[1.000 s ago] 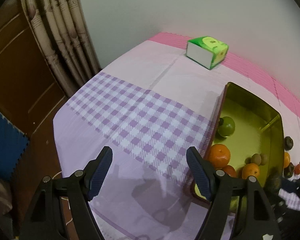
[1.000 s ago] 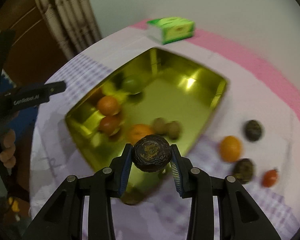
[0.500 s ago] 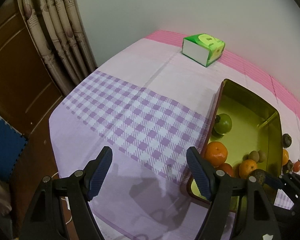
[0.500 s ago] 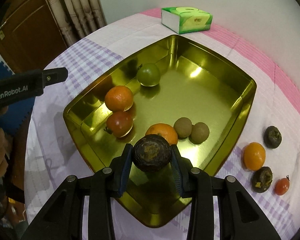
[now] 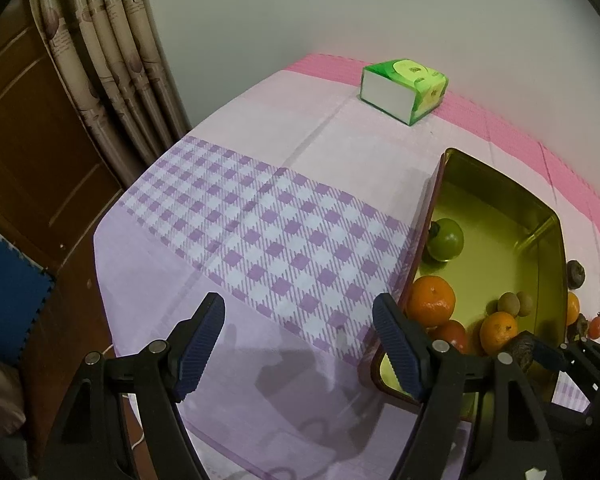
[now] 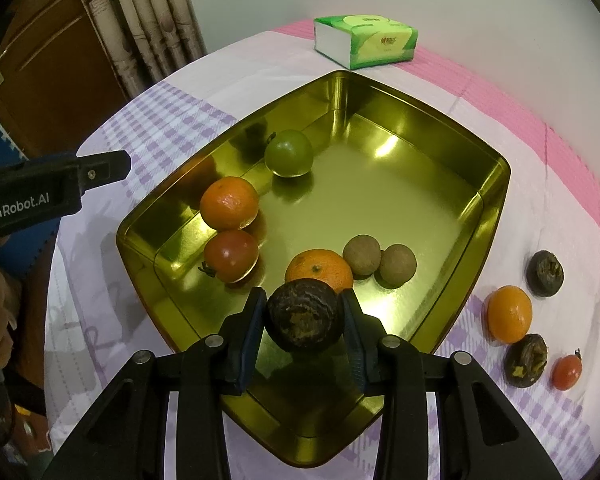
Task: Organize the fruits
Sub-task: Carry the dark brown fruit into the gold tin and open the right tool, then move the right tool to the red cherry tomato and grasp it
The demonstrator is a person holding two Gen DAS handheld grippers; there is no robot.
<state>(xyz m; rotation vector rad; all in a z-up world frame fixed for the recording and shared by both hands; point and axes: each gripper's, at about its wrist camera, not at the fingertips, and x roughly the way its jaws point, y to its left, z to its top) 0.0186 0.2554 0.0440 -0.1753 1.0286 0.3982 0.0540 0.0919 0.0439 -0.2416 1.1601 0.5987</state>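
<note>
My right gripper [image 6: 302, 314] is shut on a dark wrinkled fruit [image 6: 302, 316] and holds it over the near corner of the gold tray [image 6: 496, 200]. The tray holds a green fruit [image 6: 289, 153], two oranges [image 6: 229, 202], a red tomato [image 6: 231, 255] and two brown round fruits [image 6: 361, 255]. On the cloth right of the tray lie an orange [image 6: 509, 313], two dark fruits [image 6: 545, 272] and a small tomato [image 6: 566, 372]. My left gripper [image 5: 298, 344] is open and empty above the checked cloth, left of the tray [image 5: 556, 248].
A green tissue box [image 6: 364, 40] stands at the back of the table near the wall. The table's left edge [image 5: 100, 248] drops off toward a wooden door and curtain. The left gripper's body [image 6: 52, 190] reaches in at the left of the right wrist view.
My right gripper has carried the dark fruit in over the tray's near corner and steadied. The left gripper has drifted slightly; its jaws stay open.
</note>
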